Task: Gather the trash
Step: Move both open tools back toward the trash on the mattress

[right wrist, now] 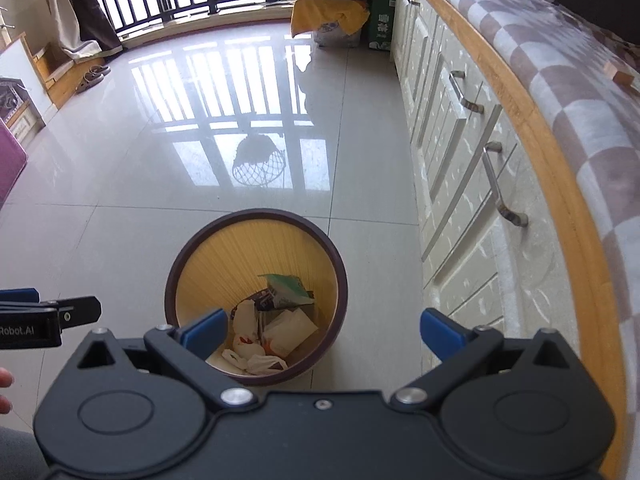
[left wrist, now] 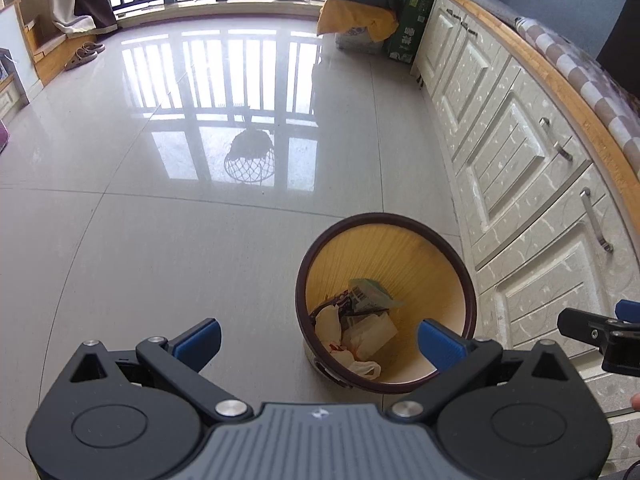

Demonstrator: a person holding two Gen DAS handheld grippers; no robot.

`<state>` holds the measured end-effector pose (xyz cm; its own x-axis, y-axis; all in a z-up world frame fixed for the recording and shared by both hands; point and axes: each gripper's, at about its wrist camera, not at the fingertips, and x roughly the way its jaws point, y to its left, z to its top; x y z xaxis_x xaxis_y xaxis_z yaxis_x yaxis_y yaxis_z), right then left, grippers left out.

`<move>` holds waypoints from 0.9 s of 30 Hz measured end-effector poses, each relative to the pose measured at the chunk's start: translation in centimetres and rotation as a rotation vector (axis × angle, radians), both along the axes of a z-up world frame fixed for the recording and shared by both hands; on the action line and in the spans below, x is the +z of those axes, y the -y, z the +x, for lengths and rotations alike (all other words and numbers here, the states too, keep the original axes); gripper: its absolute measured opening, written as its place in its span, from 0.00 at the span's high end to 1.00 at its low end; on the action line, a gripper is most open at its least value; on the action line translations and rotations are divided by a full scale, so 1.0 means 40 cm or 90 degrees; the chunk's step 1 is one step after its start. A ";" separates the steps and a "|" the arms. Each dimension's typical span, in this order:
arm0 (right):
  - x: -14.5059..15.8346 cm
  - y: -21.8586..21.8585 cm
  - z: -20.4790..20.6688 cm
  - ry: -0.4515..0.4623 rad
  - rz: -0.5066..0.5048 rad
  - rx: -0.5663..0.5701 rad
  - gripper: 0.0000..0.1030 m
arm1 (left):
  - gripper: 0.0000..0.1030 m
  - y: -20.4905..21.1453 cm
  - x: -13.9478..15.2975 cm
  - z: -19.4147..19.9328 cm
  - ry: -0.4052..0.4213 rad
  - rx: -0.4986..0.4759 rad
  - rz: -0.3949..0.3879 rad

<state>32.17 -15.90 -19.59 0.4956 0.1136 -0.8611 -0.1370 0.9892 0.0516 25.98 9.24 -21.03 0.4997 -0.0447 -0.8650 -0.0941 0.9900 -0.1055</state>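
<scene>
Left wrist view: my left gripper (left wrist: 318, 342) hangs over the glossy tiled floor (left wrist: 160, 240), fingers (left wrist: 199, 341) spread wide with nothing between them. To its right the waste bin (left wrist: 460, 280) stands on the floor beside the white cabinets (left wrist: 520, 184), crumpled trash (left wrist: 360, 332) lying at its bottom. My right gripper (right wrist: 322, 332) hovers above that bin, fingers (right wrist: 442, 334) fully apart and empty.

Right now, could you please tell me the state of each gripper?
Left gripper: jaws wide open, holding nothing.
Right gripper: jaws wide open, holding nothing.
</scene>
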 end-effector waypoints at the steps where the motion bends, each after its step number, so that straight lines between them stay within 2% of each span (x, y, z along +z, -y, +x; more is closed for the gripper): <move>1: 0.016 0.005 -0.008 0.008 0.005 -0.002 0.00 | 0.00 0.001 0.016 -0.005 0.010 0.000 0.000; 7: 0.127 0.045 -0.051 0.065 0.019 -0.019 0.00 | 0.00 0.023 0.117 -0.040 0.079 -0.008 -0.003; 16: 0.298 0.160 -0.131 0.174 0.002 -0.056 0.00 | 0.00 0.091 0.247 -0.075 0.172 -0.033 -0.017; 21: 0.375 0.259 -0.181 0.231 -0.020 -0.082 0.00 | 0.00 0.166 0.308 -0.088 0.240 -0.061 -0.040; 27: 0.428 0.392 -0.229 0.295 -0.059 -0.133 0.00 | 0.00 0.289 0.355 -0.088 0.316 -0.114 -0.060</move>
